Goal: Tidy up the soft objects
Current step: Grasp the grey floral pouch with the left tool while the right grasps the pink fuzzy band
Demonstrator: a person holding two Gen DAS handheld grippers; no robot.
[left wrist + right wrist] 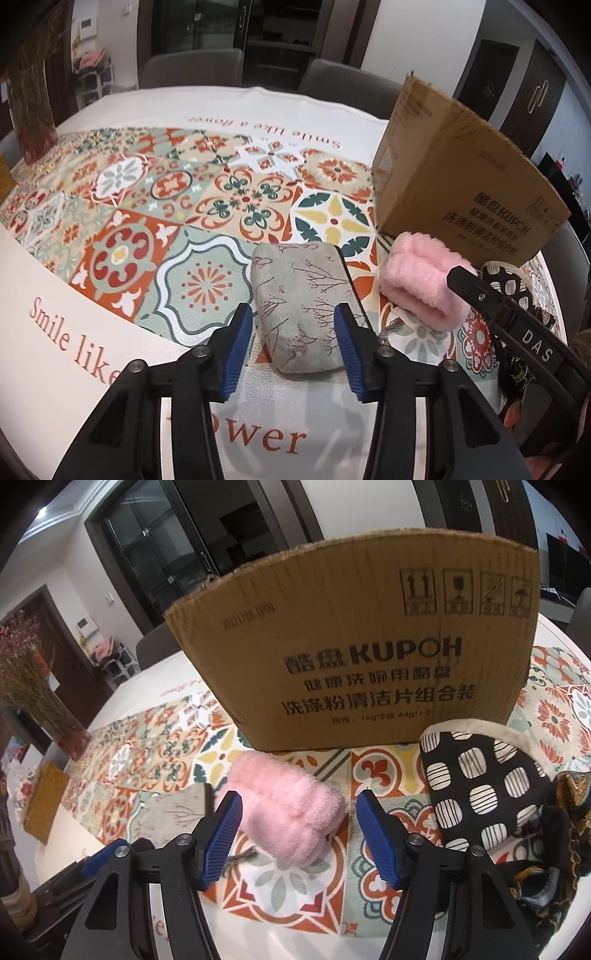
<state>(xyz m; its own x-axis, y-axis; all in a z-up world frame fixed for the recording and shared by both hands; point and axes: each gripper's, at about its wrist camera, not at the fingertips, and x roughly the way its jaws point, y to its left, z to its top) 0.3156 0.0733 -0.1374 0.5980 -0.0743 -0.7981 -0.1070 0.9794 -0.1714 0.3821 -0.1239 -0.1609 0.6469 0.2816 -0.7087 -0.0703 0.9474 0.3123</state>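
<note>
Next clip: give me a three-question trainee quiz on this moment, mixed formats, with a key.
1. True or false: the left gripper is clamped on the grey pouch.
2. Multiple choice: what lies between the right gripper's open jaws? A) pink fluffy item B) black patterned cloth C) cardboard box
3. Fill in: behind the pink fluffy item stands a ____ printed with "KUPOH".

Key:
1. False. The jaws straddle the pouch, with no clear sign that the pads press it.
2. A. The black patterned cloth lies to the right of the jaws.
3. Cardboard box.
</note>
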